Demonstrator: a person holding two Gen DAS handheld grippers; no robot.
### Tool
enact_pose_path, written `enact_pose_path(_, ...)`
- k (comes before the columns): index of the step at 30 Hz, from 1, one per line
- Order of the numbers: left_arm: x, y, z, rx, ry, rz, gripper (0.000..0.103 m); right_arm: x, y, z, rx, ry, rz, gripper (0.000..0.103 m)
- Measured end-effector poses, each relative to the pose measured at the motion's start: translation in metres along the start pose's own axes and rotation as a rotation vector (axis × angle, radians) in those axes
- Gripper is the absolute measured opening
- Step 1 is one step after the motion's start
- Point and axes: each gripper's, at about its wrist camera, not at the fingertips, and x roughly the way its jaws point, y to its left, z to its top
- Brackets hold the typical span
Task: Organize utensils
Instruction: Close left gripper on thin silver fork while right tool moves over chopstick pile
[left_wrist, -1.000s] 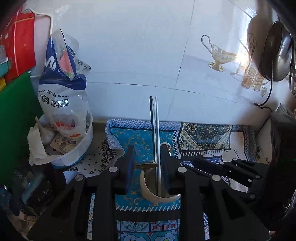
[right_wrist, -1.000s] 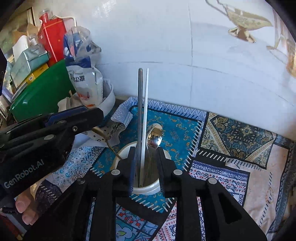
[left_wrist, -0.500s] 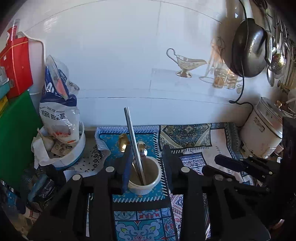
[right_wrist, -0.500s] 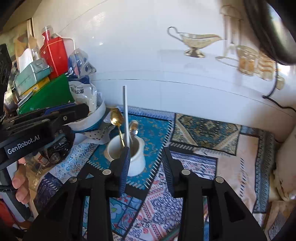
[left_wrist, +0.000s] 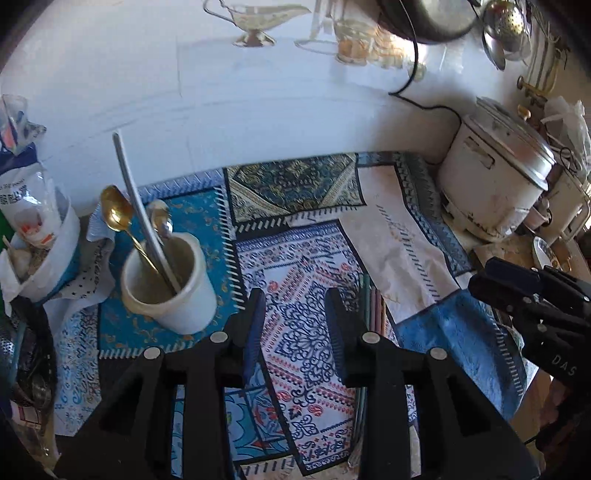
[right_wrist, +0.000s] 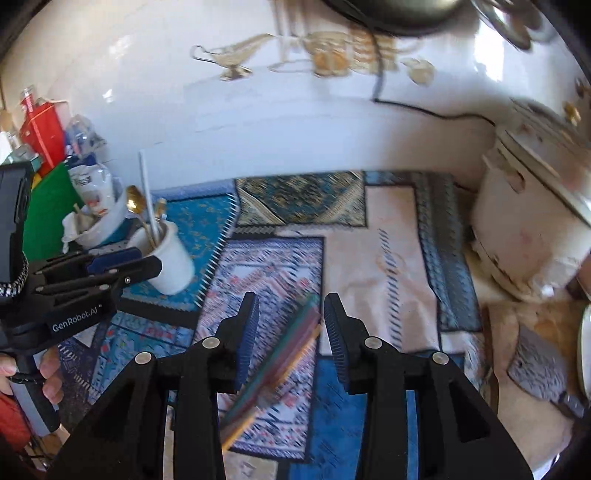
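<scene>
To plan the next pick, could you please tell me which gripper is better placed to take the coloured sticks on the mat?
Right. The right gripper is open with the sticks between its fingers; the left gripper sits beside them.

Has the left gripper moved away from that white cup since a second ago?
Yes. The left gripper has pulled back and to the right of the white cup; its open fingers straddled the cup earlier, and now the cup sits off to their left.

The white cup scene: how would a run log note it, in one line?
left gripper: open | right gripper: open | white cup: spoons, chopsticks | colored sticks: on cloth
</scene>
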Motion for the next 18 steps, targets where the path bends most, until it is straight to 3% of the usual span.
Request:
enact_pose_path(10, 0.061, -0.054, -0.054, 0.114, 0.230, -0.055, 0.032, 0.012, -0.053, -0.053, 0.151, 0.120, -0.029, 0.033)
enact_pose_path(18, 0.081, -0.077, -0.085, 0.142, 0.339, -0.089, 0.032, 0.020, -0.067, -0.077, 0.222, 0.164, -0.010, 0.033)
